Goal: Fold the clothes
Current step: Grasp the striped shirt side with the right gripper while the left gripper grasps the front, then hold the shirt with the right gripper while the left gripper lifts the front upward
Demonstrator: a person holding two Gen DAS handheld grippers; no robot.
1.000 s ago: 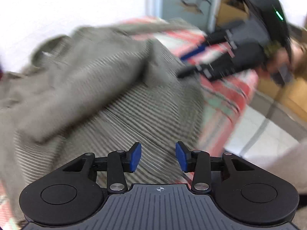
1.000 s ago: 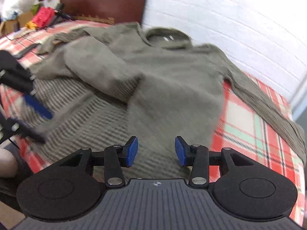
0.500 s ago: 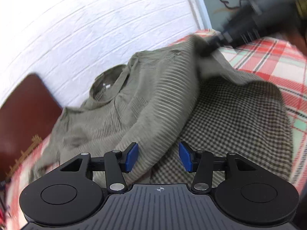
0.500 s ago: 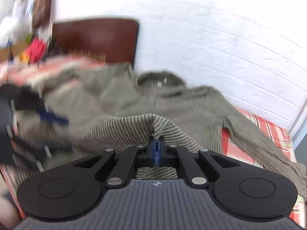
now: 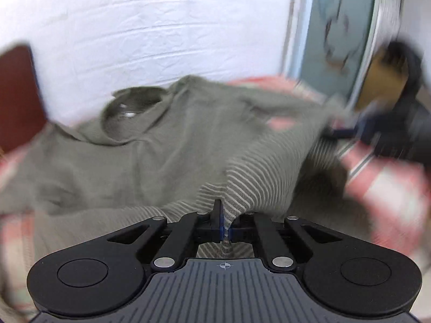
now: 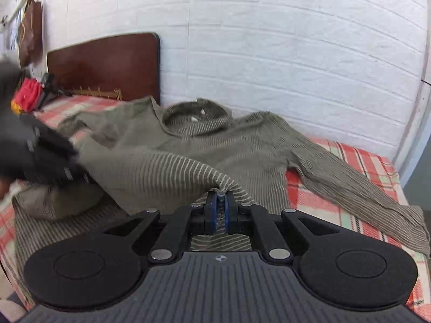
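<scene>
I see a grey-green knitted sweater with thin pale stripes (image 6: 221,145) lying on a bed with a red, white and green checked blanket (image 6: 358,161). Its round collar (image 6: 195,118) is near the white brick wall (image 6: 282,40). One long sleeve (image 6: 358,185) stretches out over the blanket toward the right in my right camera.

My left tongs (image 5: 225,226) have just snapped closed, and they pinch a fold of the sweater's bottom edge between the blue pads (image 5: 221,224). My right tongs (image 6: 220,212) have opened a tiny bit, but the pads (image 6: 212,212) press on a fold of the same edge. The edge is lifted off the bed and hangs between both tongs.

In my left camera the picture is blurry. The right tongs show there as a dark shape far right. A dark brown wooden headboard (image 6: 107,64) stands against the wall. Some red things (image 6: 27,97) lie by it.
</scene>
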